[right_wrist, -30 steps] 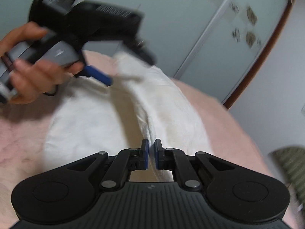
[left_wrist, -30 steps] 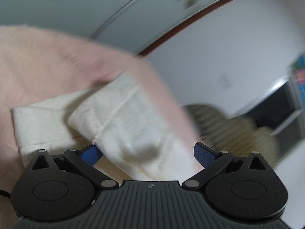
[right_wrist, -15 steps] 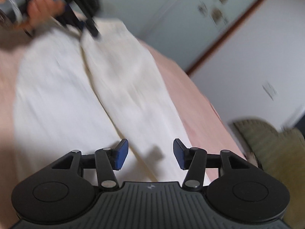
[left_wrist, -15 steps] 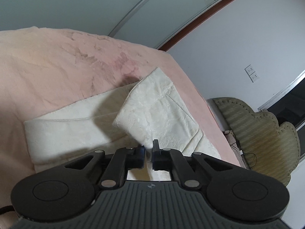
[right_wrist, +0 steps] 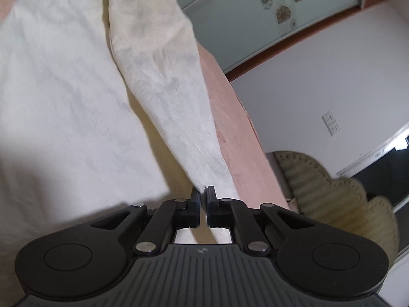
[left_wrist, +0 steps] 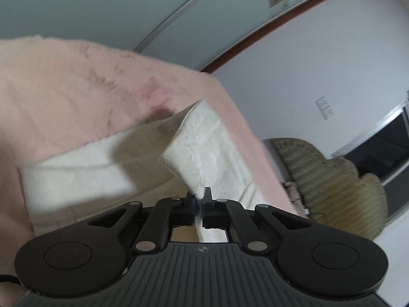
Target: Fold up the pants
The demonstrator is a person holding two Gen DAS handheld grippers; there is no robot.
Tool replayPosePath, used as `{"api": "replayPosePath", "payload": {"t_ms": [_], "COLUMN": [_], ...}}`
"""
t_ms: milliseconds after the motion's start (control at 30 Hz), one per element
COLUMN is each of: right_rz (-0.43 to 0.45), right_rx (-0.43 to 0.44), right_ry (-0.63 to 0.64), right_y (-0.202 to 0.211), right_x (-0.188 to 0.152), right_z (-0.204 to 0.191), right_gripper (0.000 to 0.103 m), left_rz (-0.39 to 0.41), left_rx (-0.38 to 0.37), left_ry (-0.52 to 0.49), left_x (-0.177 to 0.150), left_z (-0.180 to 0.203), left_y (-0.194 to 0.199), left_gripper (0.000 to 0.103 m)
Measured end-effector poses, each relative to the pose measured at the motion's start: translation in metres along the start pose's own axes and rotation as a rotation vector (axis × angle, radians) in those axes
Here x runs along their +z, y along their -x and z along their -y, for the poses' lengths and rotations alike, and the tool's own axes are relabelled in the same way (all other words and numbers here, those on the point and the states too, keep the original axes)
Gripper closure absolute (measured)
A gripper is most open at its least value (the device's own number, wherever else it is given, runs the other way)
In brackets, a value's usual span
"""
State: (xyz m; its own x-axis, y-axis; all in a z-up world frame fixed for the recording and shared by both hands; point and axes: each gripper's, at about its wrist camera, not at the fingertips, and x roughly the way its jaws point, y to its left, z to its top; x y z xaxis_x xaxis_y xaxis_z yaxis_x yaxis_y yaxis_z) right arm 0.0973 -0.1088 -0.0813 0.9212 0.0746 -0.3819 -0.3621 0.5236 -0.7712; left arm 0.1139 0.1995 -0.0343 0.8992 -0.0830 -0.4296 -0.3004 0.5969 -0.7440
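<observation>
Left gripper clamped on cream pants, right gripper clamped on same pants; raised leg runs toward 11 o'clock, rest flat on pink bed.

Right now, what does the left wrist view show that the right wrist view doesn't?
Only the left wrist view shows the left claw shut on a raised corner of the pants, with the other leg lying flat across the pink blanket. Only the right wrist view shows the right claw shut on the pants, the lifted leg stretching away to the far grip at the top edge. Both show the blanket, armchair and wall socket.
</observation>
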Motion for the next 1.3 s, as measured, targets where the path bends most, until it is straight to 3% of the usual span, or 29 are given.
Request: {"api": "replayPosePath", "payload": {"t_ms": [133, 300, 467, 633, 733, 833, 900, 933, 1100, 1200, 1300], "right_rz": [0.034, 0.057, 0.037, 0.054, 0.058, 0.035, 0.037, 0.032, 0.008, 0.042, 0.045], "right_rx": [0.043, 0.145, 0.206, 0.227, 0.254, 0.276, 0.269, 0.269, 0.275, 0.327, 0.235], "right_ry": [-0.024, 0.000, 0.015, -0.052, -0.066, -0.093, -0.129, -0.142, -0.049, -0.233, -0.445], "right_y": [0.038, 0.080, 0.092, 0.106, 0.108, 0.101, 0.099, 0.099, 0.118, 0.130, 0.122], "right_x": [0.006, 0.010, 0.003, 0.003, 0.004, 0.001, 0.000, 0.001, 0.001, -0.007, -0.023], "right_z": [0.002, -0.023, -0.049, -0.040, -0.040, -0.047, -0.046, -0.045, -0.042, -0.011, 0.016], "right_gripper": [0.098, 0.098, 0.099, 0.099, 0.099, 0.099, 0.099, 0.099, 0.094, 0.094, 0.094], "left_rz": [0.019, 0.009, -0.009, 0.002, -0.019, -0.034, -0.013, -0.007, -0.001, 0.130, 0.210], "left_rx": [-0.009, 0.064, 0.133, 0.144, 0.189, 0.252, 0.278, 0.290, 0.339, 0.465, 0.474], "left_ry": [-0.088, -0.201, -0.232, -0.250, -0.255, -0.320, -0.379, -0.401, -0.403, -0.434, -0.476], "left_x": [0.007, 0.002, -0.012, -0.013, -0.014, -0.020, -0.025, -0.026, -0.026, -0.034, -0.049], "left_z": [0.004, -0.006, -0.016, -0.017, -0.019, -0.019, -0.014, -0.011, -0.008, 0.004, 0.020], "left_y": [0.027, 0.060, 0.069, 0.078, 0.068, 0.055, 0.059, 0.061, 0.080, 0.099, 0.110], "left_gripper": [0.101, 0.101, 0.100, 0.100, 0.100, 0.095, 0.081, 0.080, 0.072, 0.063, 0.063]}}
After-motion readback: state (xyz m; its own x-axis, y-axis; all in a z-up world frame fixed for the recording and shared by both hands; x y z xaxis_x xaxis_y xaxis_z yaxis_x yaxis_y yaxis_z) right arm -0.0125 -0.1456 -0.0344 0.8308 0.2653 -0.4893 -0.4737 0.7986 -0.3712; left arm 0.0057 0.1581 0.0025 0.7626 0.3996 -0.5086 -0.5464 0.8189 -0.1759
